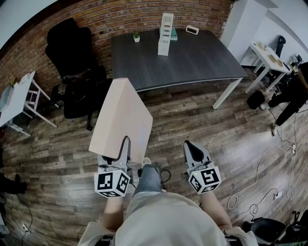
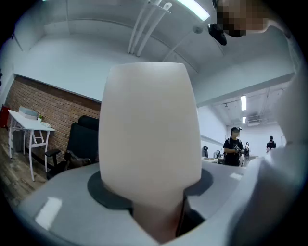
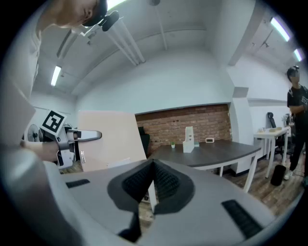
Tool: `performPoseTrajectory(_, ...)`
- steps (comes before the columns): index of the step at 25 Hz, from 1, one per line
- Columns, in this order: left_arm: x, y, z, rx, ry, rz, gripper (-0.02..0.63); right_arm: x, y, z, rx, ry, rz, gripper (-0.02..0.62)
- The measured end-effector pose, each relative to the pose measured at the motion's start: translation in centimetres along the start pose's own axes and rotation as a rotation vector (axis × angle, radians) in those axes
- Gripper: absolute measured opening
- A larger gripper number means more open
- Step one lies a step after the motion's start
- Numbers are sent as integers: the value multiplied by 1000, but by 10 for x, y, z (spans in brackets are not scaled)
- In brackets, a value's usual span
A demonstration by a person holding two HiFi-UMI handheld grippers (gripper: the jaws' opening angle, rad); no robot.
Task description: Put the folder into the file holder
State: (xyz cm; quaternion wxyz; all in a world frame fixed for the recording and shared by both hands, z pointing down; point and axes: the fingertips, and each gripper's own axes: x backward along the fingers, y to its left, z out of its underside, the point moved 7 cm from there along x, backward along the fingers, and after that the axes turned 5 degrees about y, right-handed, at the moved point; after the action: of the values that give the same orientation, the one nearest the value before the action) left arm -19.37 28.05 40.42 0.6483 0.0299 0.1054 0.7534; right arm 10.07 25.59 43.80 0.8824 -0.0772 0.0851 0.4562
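the left gripper (image 1: 121,151) is clamped on the lower edge of the beige folder (image 1: 120,115), which it holds tilted in the air above the wood floor (image 1: 57,144), well apart from the dark table (image 1: 207,57). the white file holder (image 1: 165,34) stands upright near the table's far edge. the right gripper (image 1: 193,150) has its jaws pressed together with nothing between them.

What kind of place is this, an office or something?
Most likely an office or shared workspace: a dark desk carrying a white file holder, a black office chair beside the desk, and a brick wall behind them.
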Motion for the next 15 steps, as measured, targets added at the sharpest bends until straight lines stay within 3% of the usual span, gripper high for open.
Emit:
performPoseTrajectory(7, 87, -4, -7, -68, -9, -51, 272, 60, 42, 9, -16, 7, -15, 2)
performPoseTrajectory(15, 118, -8, -18, -97, -54, -76, 272, 71, 67, 3, 4, -37, -55, 2)
